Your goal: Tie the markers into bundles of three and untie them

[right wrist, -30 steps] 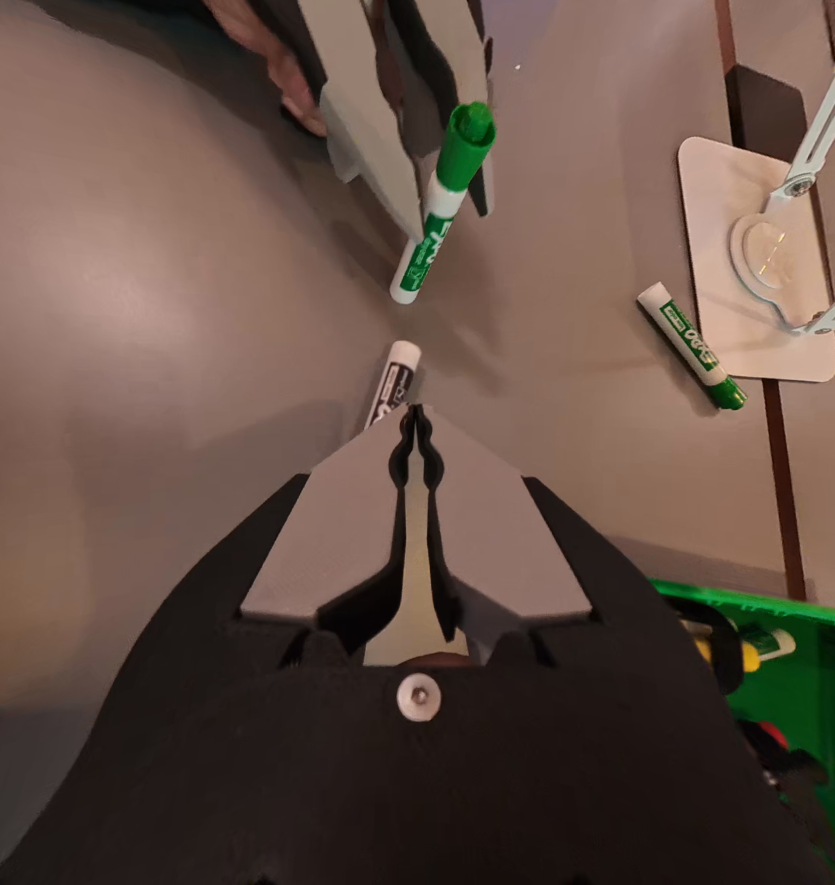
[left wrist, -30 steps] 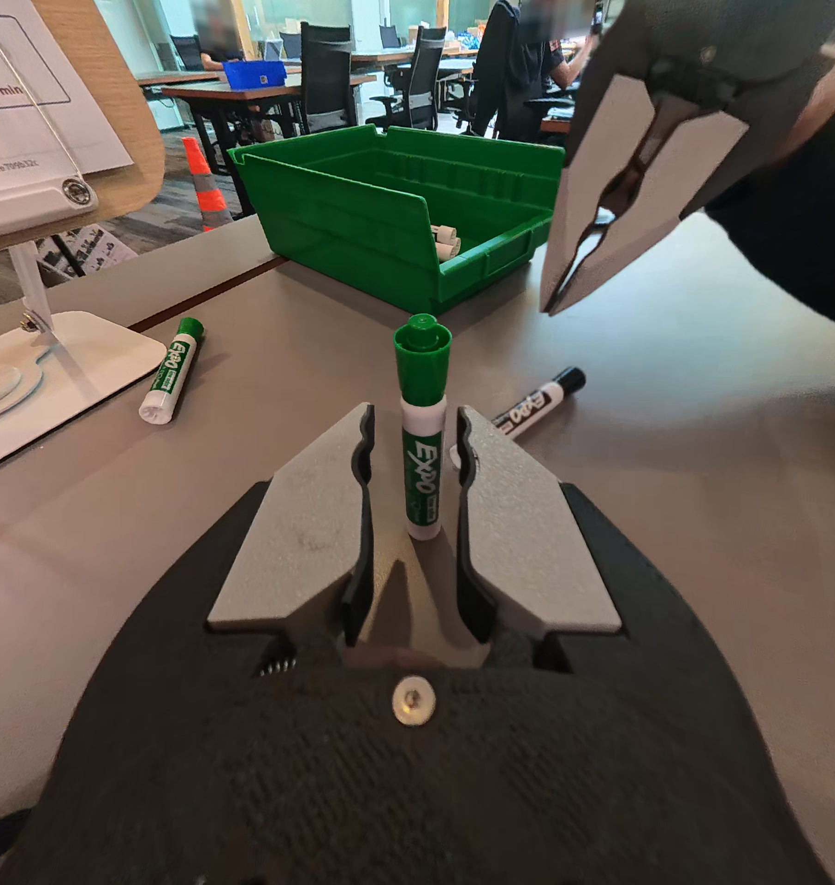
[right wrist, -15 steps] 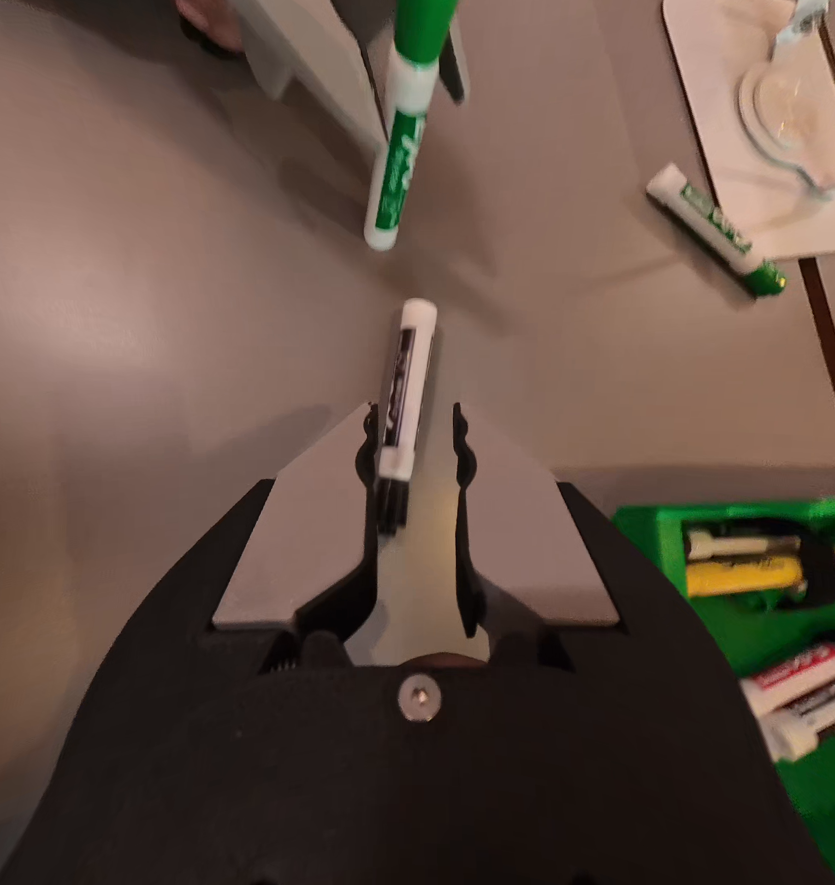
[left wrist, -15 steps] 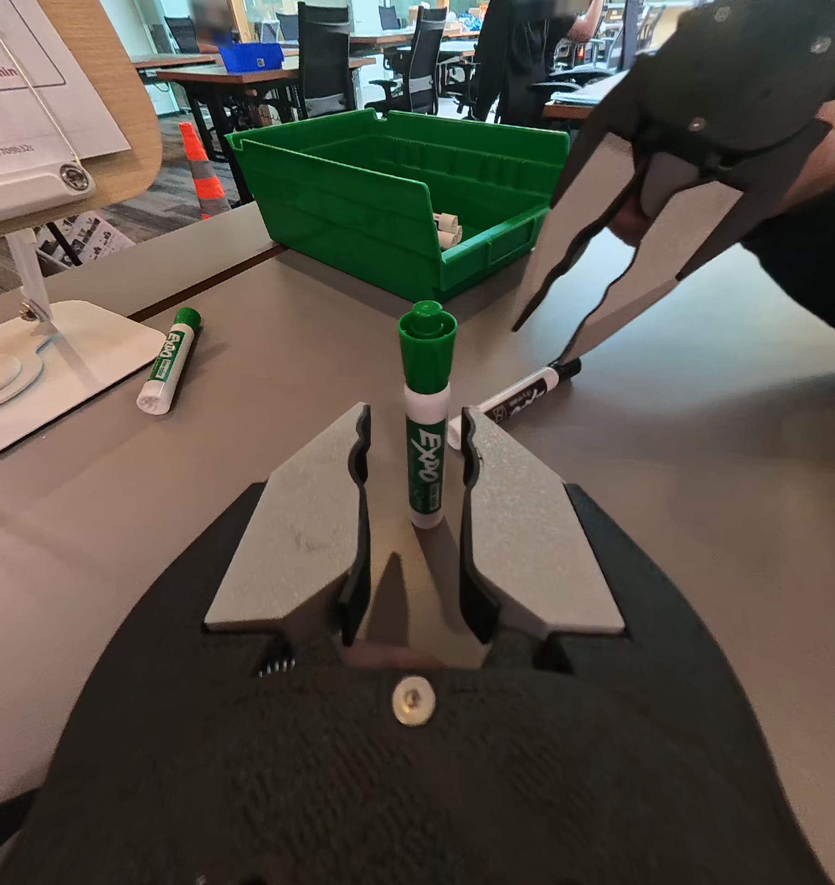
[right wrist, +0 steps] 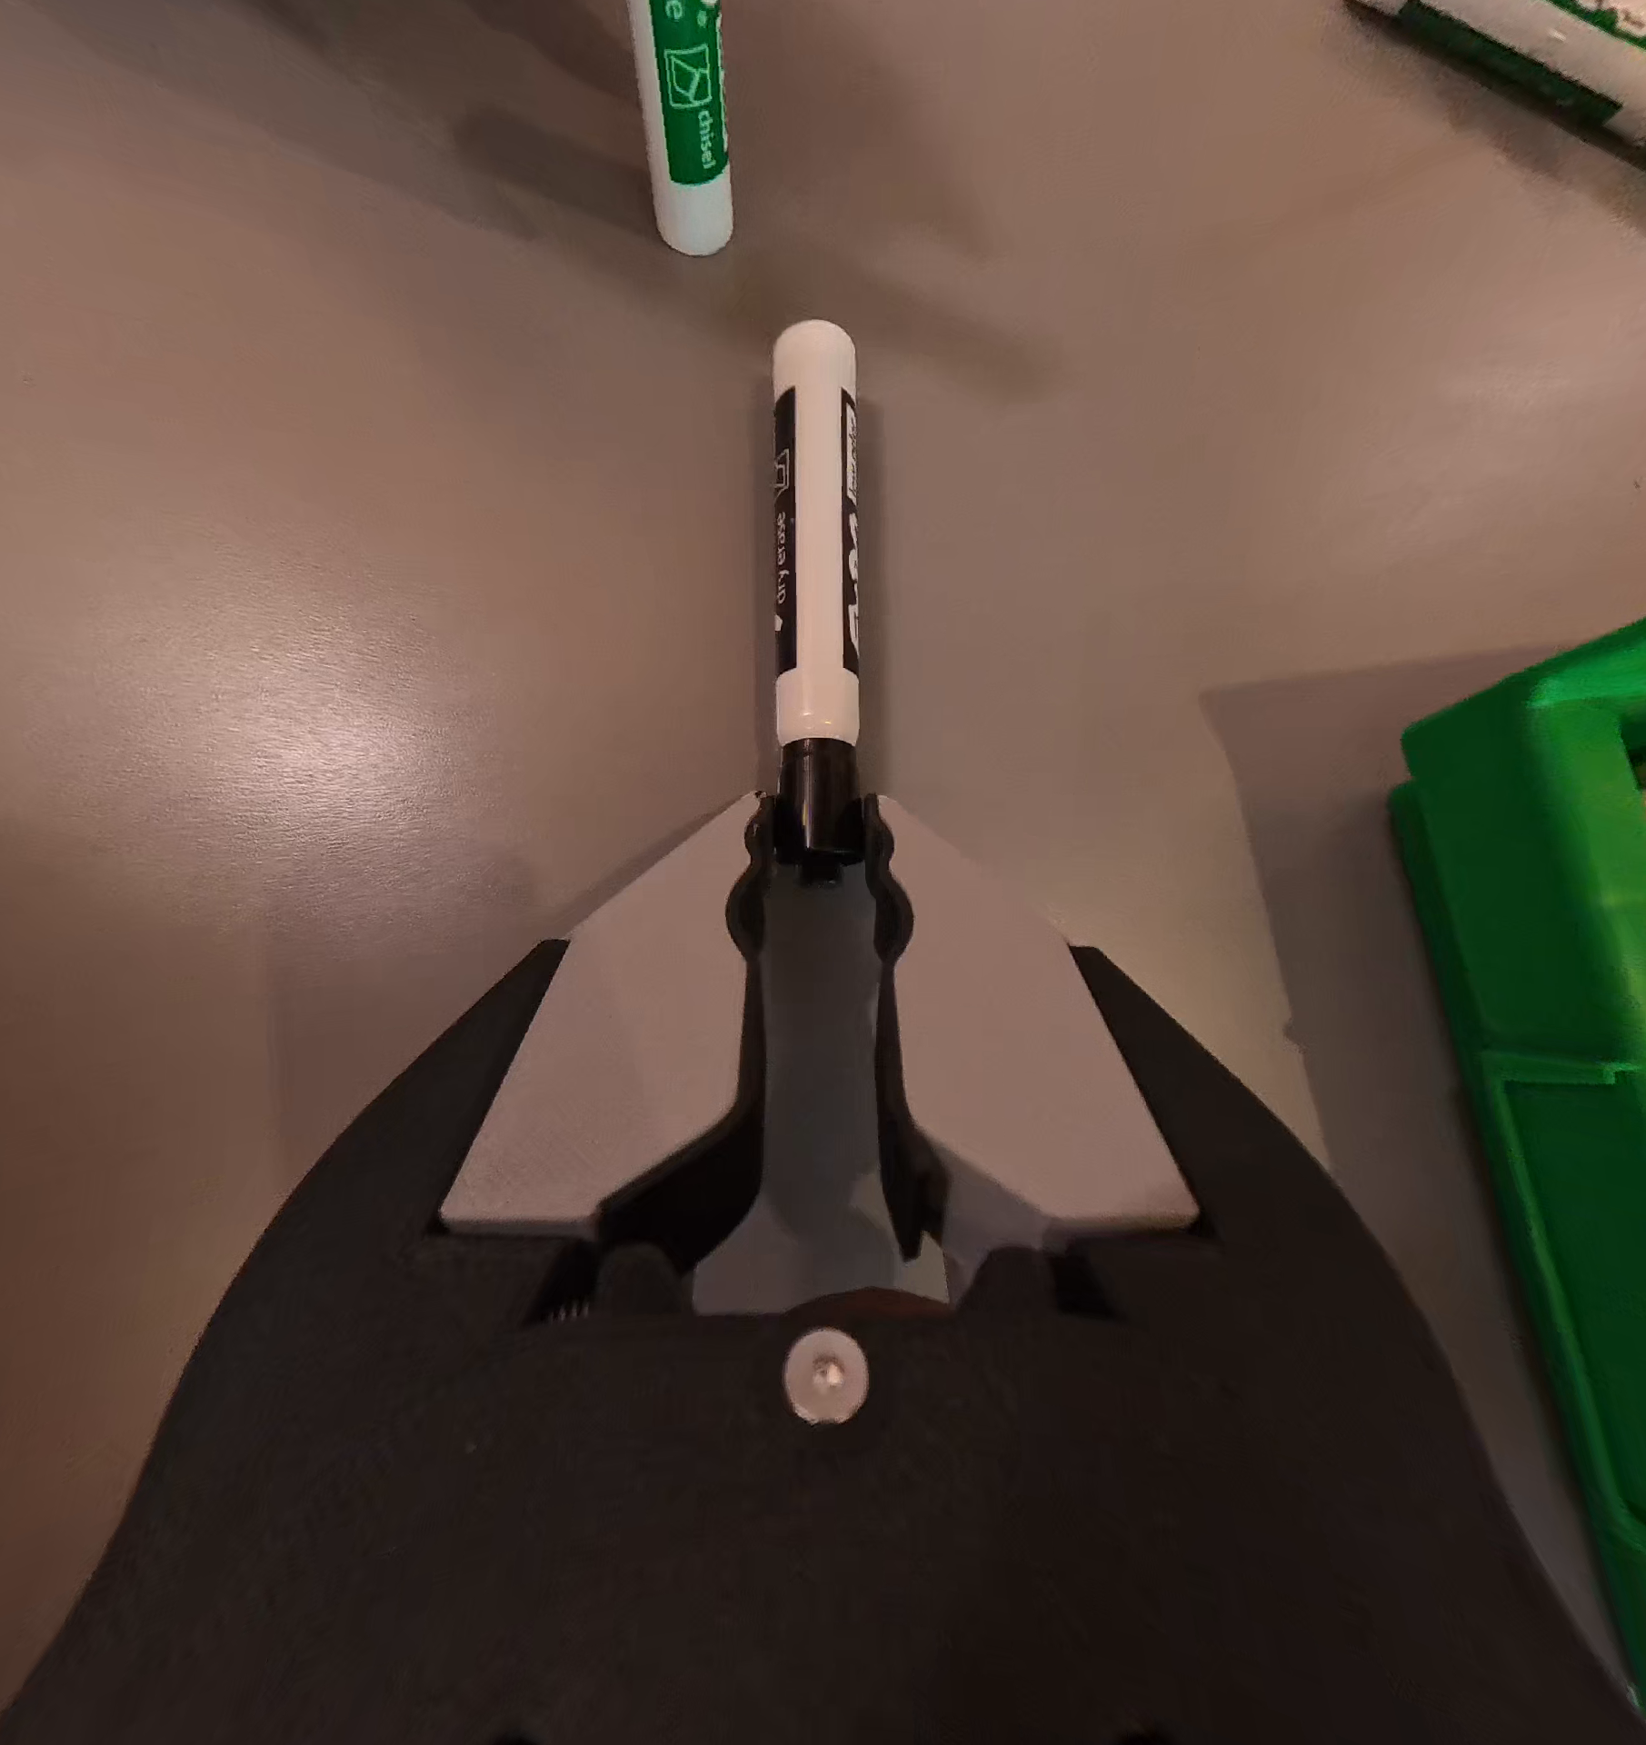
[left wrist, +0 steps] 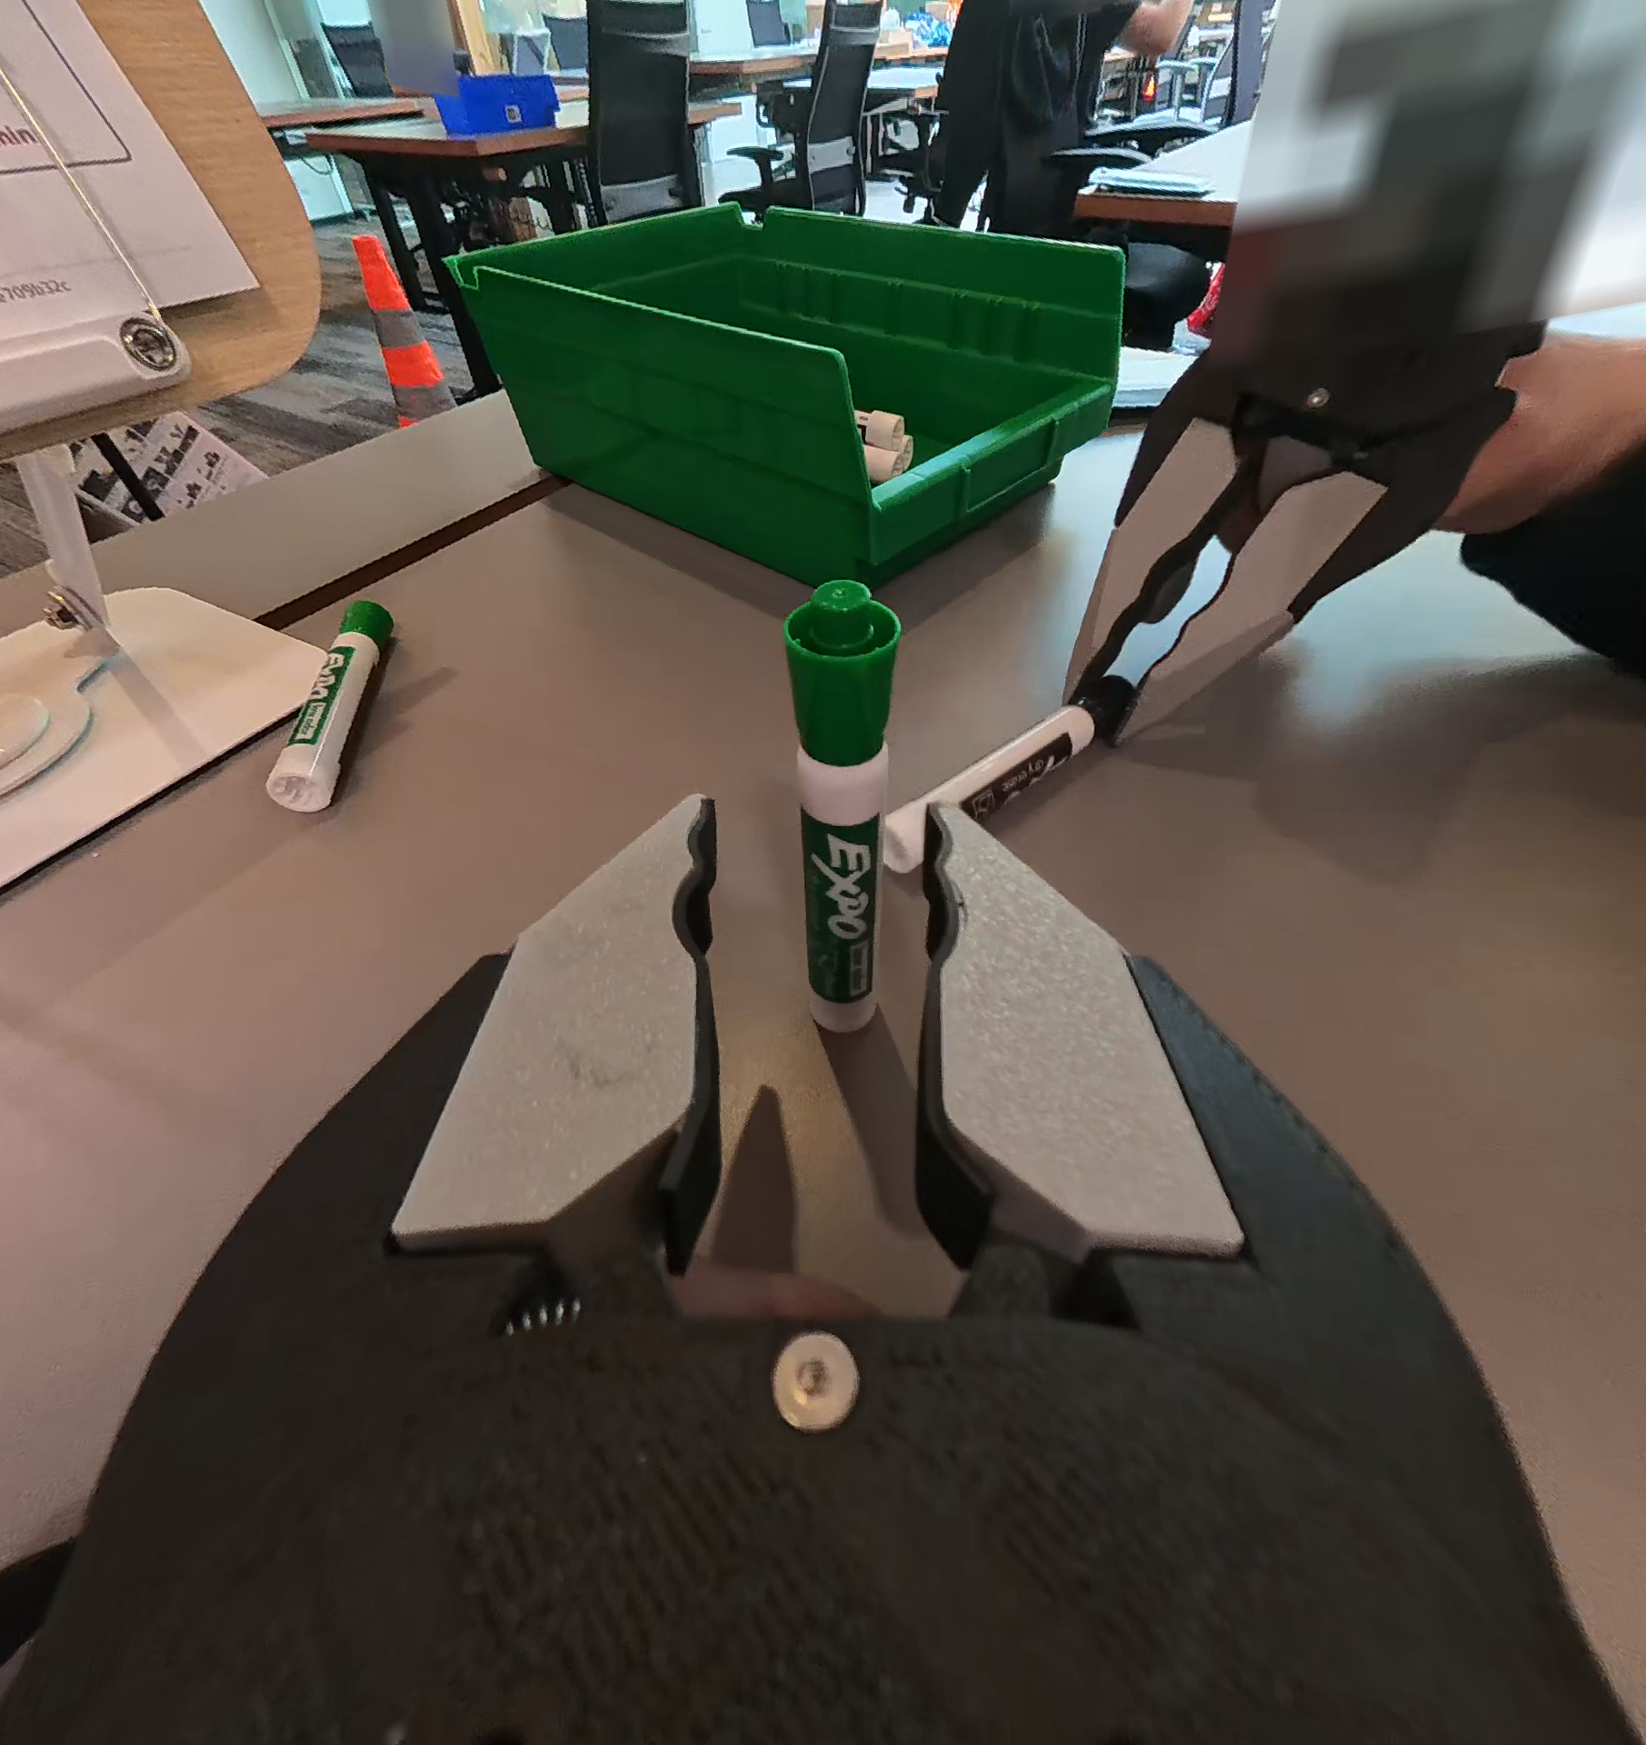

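A green marker (left wrist: 838,821) stands upright on the grey table (left wrist: 1366,944), cap up, between the fingers of my left gripper (left wrist: 819,817). There is a gap on each side of it, so the left gripper is open and does not hold it. Its lower end also shows in the right wrist view (right wrist: 687,123). A black marker (right wrist: 814,529) lies on the table. My right gripper (right wrist: 817,821) is shut on its black cap end. The left wrist view shows the black marker (left wrist: 998,774) too, with the right gripper (left wrist: 1107,703) tilted down onto its cap.
A second green marker (left wrist: 328,708) lies at the left by a white stand base (left wrist: 139,680). A green bin (left wrist: 800,397) holding more markers stands behind, and shows at the right edge of the right wrist view (right wrist: 1555,1039). Desks and chairs lie beyond.
My left jaws have widened around the green marker, which stays upright. My right gripper came down from the air, opened over the black marker and closed on its cap.
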`<state>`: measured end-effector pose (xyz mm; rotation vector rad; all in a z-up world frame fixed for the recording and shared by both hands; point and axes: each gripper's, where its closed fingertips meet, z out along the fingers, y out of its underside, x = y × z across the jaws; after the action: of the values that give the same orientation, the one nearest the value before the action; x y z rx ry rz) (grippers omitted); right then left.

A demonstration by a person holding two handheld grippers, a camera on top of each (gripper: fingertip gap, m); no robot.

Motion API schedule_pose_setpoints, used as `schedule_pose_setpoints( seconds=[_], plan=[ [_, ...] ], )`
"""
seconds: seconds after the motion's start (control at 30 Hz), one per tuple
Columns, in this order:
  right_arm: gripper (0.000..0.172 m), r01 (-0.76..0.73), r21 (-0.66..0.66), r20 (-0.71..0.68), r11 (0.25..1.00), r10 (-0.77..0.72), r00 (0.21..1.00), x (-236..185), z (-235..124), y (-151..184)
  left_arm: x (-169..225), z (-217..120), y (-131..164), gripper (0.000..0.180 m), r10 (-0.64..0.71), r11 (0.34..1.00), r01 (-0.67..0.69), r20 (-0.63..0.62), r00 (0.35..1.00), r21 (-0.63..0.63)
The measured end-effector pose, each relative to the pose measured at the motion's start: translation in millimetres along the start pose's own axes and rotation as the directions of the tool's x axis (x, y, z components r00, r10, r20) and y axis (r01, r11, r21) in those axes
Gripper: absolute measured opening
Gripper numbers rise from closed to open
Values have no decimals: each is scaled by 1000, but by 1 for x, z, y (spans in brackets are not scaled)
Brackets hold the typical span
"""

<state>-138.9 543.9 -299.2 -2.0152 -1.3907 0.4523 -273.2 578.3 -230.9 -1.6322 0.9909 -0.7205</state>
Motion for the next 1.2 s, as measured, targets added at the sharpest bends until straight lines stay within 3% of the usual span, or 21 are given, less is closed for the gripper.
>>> schedule_pose_setpoints(
  seconds=[0.1, 0.33, 0.5, 0.67, 1.2],
  plan=[
    [15, -18, -3, 23, 1000, 18, 1000, -2, -12, -13, 0, 1, 3, 44, 9, 1000, -9, -4, 1000, -22],
    [15, 97, -255, 3, 962, -99, 995, 3, -36, -45, 3, 0, 7, 48, 35, 998, -36, -21, 999, -53],
    [15, 191, -337, 15, 922, -198, 980, -1, -37, -76, 3, 0, 8, 49, 33, 998, -34, -21, 999, -53],
    [15, 230, -331, 24, 915, -236, 972, -6, -32, -99, 1, -1, 8, 49, 22, 998, -23, -17, 1000, -54],
    [14, 310, -317, 83, 896, -299, 951, -34, -22, -122, 2, 1, 11, 49, 30, 997, -31, -17, 999, -72]
  ],
)
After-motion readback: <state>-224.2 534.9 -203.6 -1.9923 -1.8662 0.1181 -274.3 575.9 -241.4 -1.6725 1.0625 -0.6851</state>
